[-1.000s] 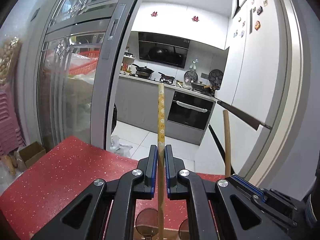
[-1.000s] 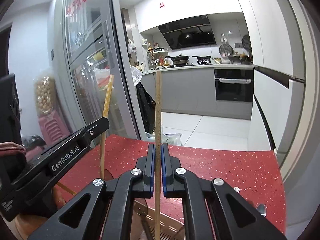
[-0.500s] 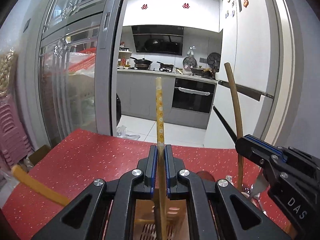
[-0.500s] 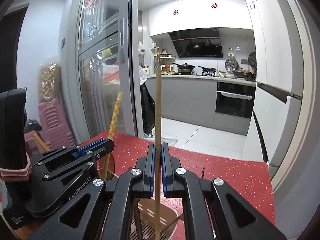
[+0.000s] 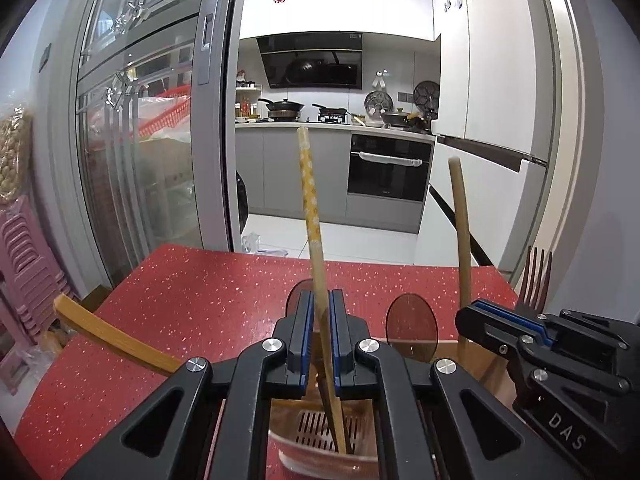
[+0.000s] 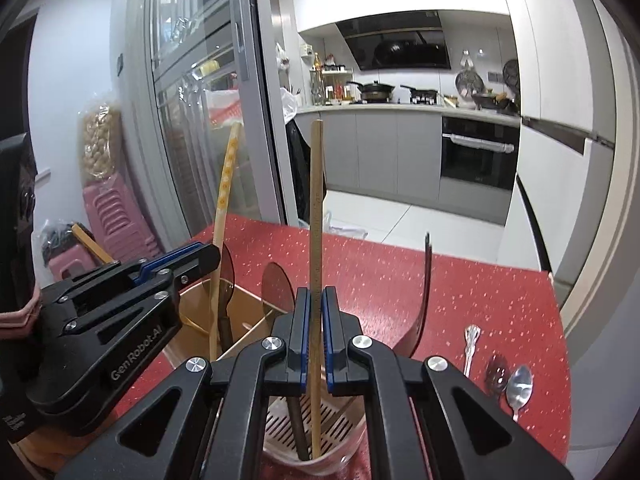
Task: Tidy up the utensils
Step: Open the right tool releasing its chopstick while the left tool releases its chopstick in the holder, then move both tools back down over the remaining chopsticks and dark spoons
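— Kitchen behind, grey cabinets, an oven (image 5: pixel 387 174), two red paper characters on the white cupboards above the hood. What is written closer in?

— On the left claw (image 6: pixel 208 256), seen from the right camera, white letters read "GenRobot.AI". On the right claw (image 5: pixel 466 314), seen from the left camera, I read "DAS"; the rest runs out of view. Nothing else is legible.

— And how do the claws stand?

— Both point forward and somewhat downward over the near edge of the red speckled tabletop (image 5: pixel 208 292), side by side, the left one's tip just beside the right one's. The left claw is closed on a chopstick with a yellow dotted top (image 5: pixel 310 208); the stick leans slightly, its lower end down in the utensil holder (image 5: pixel 320 436) with the slotted bottom. The right claw is clamped on a plain wooden chopstick (image 6: pixel 316 208), held nearly upright, its lower end also inside that holder.

— What else is in the holder?

— Two brown translucent spoons (image 6: pixel 278 286) stand up in the compartments, a dark fork (image 5: pixel 535 276) on the right side, and another yellowish stick (image 5: pixel 92 328) slants out toward the tabletop's left edge.

— Anything loose?

— Near the right edge of the tabletop lie a small silver spoon (image 6: pixel 519 386), a silver handle (image 6: pixel 471 344) and a dark piece between them I cannot make out.
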`<state>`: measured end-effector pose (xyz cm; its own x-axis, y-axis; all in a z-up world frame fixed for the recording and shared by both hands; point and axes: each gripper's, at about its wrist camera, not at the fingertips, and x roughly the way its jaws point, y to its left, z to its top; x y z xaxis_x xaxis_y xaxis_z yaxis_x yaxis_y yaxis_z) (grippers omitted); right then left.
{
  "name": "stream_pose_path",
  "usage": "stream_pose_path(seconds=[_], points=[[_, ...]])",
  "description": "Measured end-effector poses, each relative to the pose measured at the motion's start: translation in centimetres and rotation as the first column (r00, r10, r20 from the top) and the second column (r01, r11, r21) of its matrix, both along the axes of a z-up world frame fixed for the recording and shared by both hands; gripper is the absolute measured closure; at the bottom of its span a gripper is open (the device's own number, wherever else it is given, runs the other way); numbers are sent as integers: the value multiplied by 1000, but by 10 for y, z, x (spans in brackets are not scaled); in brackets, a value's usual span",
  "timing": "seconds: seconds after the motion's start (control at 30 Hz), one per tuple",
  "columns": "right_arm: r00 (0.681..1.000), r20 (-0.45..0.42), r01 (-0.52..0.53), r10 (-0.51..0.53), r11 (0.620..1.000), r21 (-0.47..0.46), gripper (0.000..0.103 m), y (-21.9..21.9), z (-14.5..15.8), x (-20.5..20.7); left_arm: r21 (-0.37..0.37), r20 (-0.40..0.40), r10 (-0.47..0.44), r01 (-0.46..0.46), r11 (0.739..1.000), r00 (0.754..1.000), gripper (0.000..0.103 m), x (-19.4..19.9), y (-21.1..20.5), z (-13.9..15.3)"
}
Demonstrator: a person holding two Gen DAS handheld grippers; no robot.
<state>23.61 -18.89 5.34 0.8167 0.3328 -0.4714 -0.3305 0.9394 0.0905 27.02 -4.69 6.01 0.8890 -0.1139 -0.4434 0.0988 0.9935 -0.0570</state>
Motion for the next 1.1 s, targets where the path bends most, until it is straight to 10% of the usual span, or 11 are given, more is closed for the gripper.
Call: stream_pose_path(seconds=[0.2,0.97,1.03,1.07,1.1], points=[[999,-50,-10,12,999,44,59,-8,1,-2,-13,-24,7,-7,1000,1000,70,-11,4,3],[989,-148,53,-31,988,148,42,-37,7,-80,-64,-107,-34,27,998,994,70,-98,32,-4],[986,-162,56,-33,989,140,41,-35,4,-86,-67,-131,-31,23,997,991,46,-102,36,-9],[985,-169,55,-31,989,139,40,-34,3,-88,-68,-146,-23,13,998,989,0,-104,39,-11],[984,-177,54,-30,989,136,37,-34,2,-91,-71,-139,4,-14,997,990,0,-109,42,-14]])
